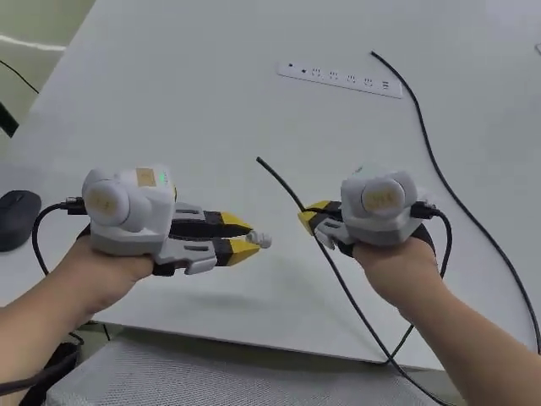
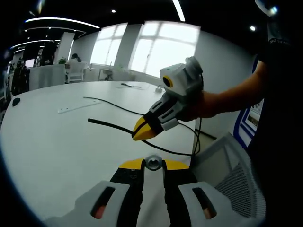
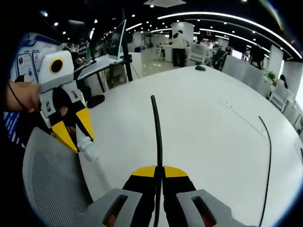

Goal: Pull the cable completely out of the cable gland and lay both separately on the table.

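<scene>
Fingers of left gripper are narrow, pinched on the small pale gland, which pokes out just past the yellow tips. In left gripper view it sits as a round piece right between the 2 tips. Right gripper faces it from the opposite side, fingers closed tight on the black cable. The cable's free end sticks out beyond the tips, up and away over the surface, while the rest trails down past the near edge. Cable and gland are apart, with a clear gap between them, and both are held above the surface, approx level w/ each other. Farther back lies a white power strip w/ a 2nd cable curving along the right side. Dark mouse sits at far left.
</scene>
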The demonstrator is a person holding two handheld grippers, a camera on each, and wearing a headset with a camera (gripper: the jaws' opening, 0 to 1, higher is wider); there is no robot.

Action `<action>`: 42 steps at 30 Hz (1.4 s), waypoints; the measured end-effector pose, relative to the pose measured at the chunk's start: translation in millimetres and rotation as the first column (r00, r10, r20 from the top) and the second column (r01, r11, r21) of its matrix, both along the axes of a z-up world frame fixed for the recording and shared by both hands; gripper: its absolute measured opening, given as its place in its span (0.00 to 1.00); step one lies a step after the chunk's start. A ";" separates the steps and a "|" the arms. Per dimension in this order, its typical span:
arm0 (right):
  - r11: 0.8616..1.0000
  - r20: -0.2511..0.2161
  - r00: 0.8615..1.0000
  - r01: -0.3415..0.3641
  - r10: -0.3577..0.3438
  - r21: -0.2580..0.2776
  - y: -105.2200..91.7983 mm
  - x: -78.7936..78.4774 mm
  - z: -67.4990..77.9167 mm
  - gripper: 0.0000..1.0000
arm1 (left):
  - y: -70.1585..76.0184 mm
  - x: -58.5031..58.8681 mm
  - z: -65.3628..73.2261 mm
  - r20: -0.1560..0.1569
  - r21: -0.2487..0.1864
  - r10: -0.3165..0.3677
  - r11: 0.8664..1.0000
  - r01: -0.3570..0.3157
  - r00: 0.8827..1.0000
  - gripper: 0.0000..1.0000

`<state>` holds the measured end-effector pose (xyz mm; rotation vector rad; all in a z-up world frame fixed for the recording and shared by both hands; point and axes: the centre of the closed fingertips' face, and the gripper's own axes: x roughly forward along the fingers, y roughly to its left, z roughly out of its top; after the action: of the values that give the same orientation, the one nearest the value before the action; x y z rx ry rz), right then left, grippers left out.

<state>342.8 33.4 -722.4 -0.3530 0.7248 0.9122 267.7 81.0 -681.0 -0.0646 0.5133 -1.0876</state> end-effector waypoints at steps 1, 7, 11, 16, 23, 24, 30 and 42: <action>1.000 0.003 1.000 -0.005 0.005 -0.005 3.2 1.8 -0.9 0.00 | 1.9 0.1 -1.0 -0.002 -0.001 0.002 1.000 -0.002 1.000 0.15; 0.999 0.013 0.999 -0.033 0.033 -0.021 20.3 11.4 -4.5 0.00 | 14.4 0.3 -5.4 -0.010 -0.009 0.018 1.000 -0.018 1.000 0.15; 0.997 0.009 0.998 -0.065 0.065 -0.029 36.2 15.0 -6.3 0.00 | 22.5 0.5 -10.1 -0.020 -0.015 0.022 1.000 -0.023 1.000 0.15; 0.993 0.013 0.994 -0.107 0.108 -0.051 54.1 20.8 -10.5 0.00 | 32.0 2.4 -15.8 -0.024 -0.024 0.032 0.999 -0.032 0.999 0.15; 0.982 0.010 0.985 -0.169 0.170 -0.083 79.7 21.4 -20.2 0.00 | 46.4 3.4 -28.6 -0.027 -0.031 0.049 0.998 -0.049 0.998 0.15; 0.980 0.011 0.984 -0.178 0.180 -0.090 82.5 21.0 -21.7 0.00 | 49.1 3.9 -30.2 -0.028 -0.031 0.054 0.998 -0.055 0.998 0.15; 0.967 0.003 0.973 -0.229 0.231 -0.115 105.4 20.6 -30.8 0.00 | 68.6 6.2 -44.0 -0.040 -0.036 0.084 0.996 -0.086 0.996 0.15; 0.928 -0.008 0.941 -0.334 0.337 -0.164 141.0 25.7 -55.9 0.00 | 97.0 9.6 -70.1 -0.059 -0.018 0.121 0.992 -0.122 0.991 0.15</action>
<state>368.5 174.4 -778.3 -0.6460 0.7348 1.1731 277.2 178.0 -751.1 -0.1445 0.5426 -0.9741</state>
